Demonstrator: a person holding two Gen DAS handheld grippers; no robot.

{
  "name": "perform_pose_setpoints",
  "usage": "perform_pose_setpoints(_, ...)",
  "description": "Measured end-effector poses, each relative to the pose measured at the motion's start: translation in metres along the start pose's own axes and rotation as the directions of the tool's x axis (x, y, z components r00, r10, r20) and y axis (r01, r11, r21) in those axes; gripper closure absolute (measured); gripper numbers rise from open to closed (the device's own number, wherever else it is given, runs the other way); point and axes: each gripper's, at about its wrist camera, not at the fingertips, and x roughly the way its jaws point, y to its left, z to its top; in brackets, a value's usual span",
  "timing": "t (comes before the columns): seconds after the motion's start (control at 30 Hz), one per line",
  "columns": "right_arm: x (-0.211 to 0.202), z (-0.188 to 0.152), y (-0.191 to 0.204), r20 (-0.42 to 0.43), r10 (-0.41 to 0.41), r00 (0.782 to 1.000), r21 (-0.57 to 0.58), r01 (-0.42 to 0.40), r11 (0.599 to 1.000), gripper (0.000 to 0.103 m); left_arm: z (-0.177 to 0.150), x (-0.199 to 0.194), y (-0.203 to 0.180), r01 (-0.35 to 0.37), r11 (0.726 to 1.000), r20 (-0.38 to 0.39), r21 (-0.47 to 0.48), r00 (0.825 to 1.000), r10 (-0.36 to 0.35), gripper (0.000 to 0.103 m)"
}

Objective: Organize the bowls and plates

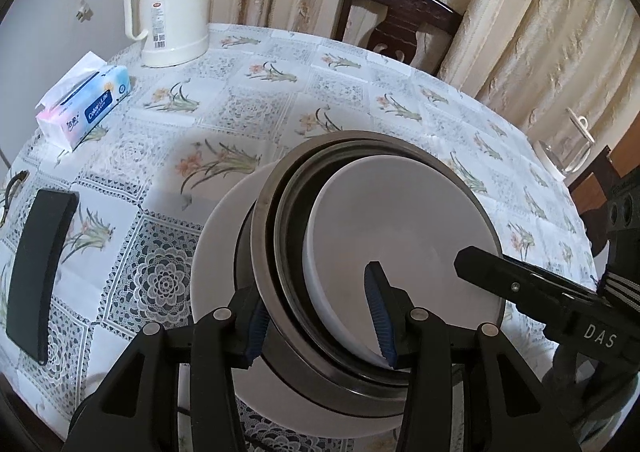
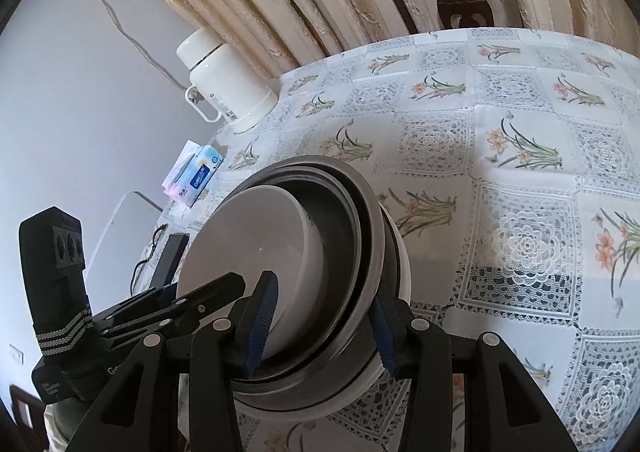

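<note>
Left gripper (image 1: 320, 316) and right gripper (image 2: 322, 322) each straddle the stack's (image 1: 360, 252) rim, nested bowls on a white plate (image 1: 216, 252); keep both grips level while lowering onto the table (image 1: 240, 99)

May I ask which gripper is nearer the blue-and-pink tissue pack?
Left. The left gripper clamps the nested bowls' rim on the tissue pack's side; the right gripper clamps the far rim.
</note>
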Motion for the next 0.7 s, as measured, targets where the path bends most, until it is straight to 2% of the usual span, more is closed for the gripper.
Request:
perform_pose_setpoints(0.2, -0.017, -0.001, -0.008, 0.072, 0.021, 0.997, 0.004, -0.022, 1.0, 0.045, -0.001, -0.004, 0.007, 0.06, 0.998, 0.002, -0.036, 0.998, -0.06, 0.053)
perform_pose_setpoints(0.33, -0.029, 0.007, -0.02, 0.116, 0.03, 0.993, 0.043, -0.035, 0.998, 0.044, -0.001, -0.013, 0.009, 0.081, 0.995, 0.021, -0.05, 0.997, -0.08, 0.053)
perform_pose_setpoints(0.6, -0.014, 0.012, -0.038, 0.073, 0.076, 0.994, 0.139, -0.086, 0.987, 0.043, 0.003, -0.029, 0.025, 0.117, 0.989, 0.092, -0.095, 0.99, -0.109, 0.047)
perform_pose_setpoints(0.7, -0.009, 0.011, -0.037, 0.063, 0.092, 0.994, 0.141, -0.1, 0.985, 0.041, 0.004, -0.026, 0.029, 0.118, 0.987, 0.088, -0.106, 0.99, -0.109, 0.047)
